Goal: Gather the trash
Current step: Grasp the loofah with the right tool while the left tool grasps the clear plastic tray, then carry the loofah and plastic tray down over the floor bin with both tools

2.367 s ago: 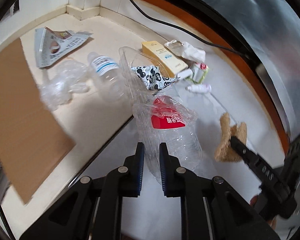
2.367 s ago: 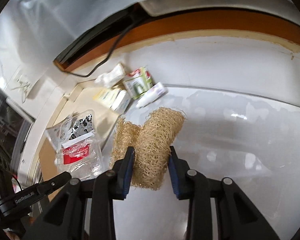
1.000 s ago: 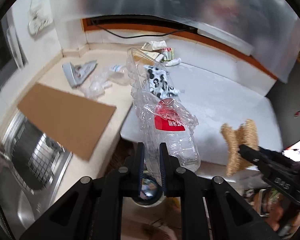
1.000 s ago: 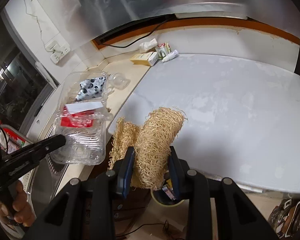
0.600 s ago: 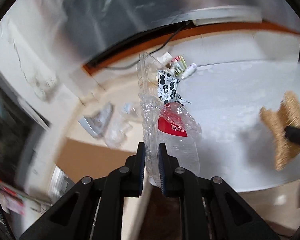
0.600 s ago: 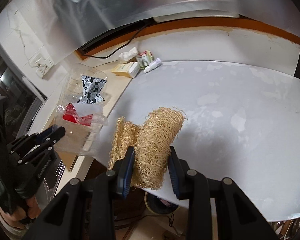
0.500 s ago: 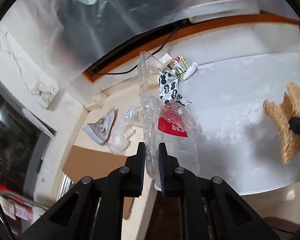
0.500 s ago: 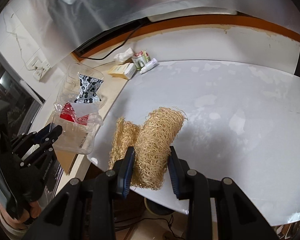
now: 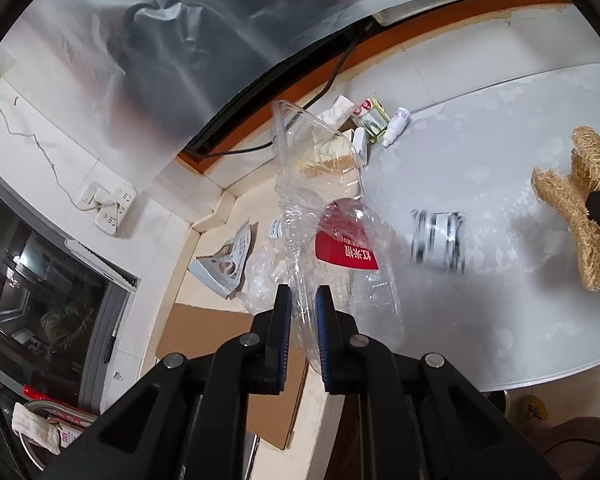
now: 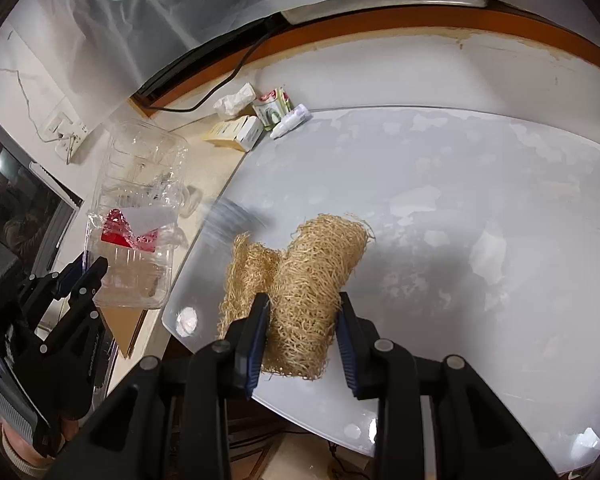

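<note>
My left gripper (image 9: 303, 320) is shut on a clear plastic container (image 9: 324, 184) holding a crushed bottle with a red label (image 9: 346, 250), raised above the counter edge. A black-and-white patterned wrapper (image 9: 438, 240) is blurred in mid-air over the white table, outside the container; in the right wrist view it is a grey smear (image 10: 232, 216). My right gripper (image 10: 302, 316) is shut on a tan loofah sponge (image 10: 312, 272), held above the white table (image 10: 460, 220). The left gripper (image 10: 82, 276) and container (image 10: 140, 184) show there at the left.
At the back lie a yellow box (image 10: 236, 134), crumpled tissue (image 10: 236, 102), a green-red packet (image 10: 274, 110) and a small white bottle (image 10: 290, 120). On the beige counter are a silver packet (image 9: 228, 260), a clear bottle, crumpled plastic (image 9: 260, 276) and cardboard (image 9: 204, 332). A sink is at lower left.
The patterned wrapper has left the clear container and is falling over the white table. Both grippers keep their grip and have shifted only slightly.
</note>
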Demonstrator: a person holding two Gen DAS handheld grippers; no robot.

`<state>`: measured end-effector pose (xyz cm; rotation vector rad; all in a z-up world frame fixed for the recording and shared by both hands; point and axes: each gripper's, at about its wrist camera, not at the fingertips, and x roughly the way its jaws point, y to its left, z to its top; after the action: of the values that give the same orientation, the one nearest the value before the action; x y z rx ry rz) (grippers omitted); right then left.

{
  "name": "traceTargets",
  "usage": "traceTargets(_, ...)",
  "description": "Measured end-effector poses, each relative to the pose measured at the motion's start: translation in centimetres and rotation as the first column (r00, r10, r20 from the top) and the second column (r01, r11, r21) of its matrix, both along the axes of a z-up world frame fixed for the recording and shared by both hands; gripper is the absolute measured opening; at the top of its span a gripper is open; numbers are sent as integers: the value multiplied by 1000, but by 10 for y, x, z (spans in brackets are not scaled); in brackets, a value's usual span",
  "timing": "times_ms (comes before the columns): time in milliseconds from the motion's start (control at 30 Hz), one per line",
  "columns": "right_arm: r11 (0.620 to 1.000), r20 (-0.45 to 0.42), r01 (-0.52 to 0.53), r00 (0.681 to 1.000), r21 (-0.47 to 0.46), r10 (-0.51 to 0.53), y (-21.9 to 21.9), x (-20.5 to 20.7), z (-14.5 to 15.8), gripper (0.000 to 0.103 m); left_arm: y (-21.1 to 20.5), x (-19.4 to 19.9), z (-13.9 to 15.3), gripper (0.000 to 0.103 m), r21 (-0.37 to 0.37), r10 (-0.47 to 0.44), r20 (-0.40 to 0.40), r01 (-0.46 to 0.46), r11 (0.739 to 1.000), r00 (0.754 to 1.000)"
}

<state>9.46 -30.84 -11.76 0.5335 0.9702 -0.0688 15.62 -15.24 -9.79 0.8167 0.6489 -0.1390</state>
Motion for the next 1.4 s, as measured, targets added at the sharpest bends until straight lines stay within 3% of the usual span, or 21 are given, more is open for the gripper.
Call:
traceTargets(333, 998, -28, -63, 998, -3, 63, 20, 1, -4, 33, 21, -28, 1, 10, -38, 13, -52, -15, 999, 999)
traceTargets(700, 988, -48, -151, 987, -7, 151, 69, -26, -7, 33, 71, -100, 11, 10, -116, -19, -179, -2, 993, 984)
traceTargets(1133, 942, -108, -328, 941, -73, 319, 141, -61, -31, 33, 135, -151, -12, 10, -151, -34, -384, -26, 988, 923)
traceTargets(1267, 916, -152, -389, 915, -98, 373, 159, -68, -54, 33, 144, -156, -34, 10, -134, -32, -446, -31, 990, 894)
traceTargets(1400, 899, -239, -432, 883, -71, 405, 173, -70, -99, 33, 147, -159, -68, 10, -127, -10, -519, -65, 990, 855)
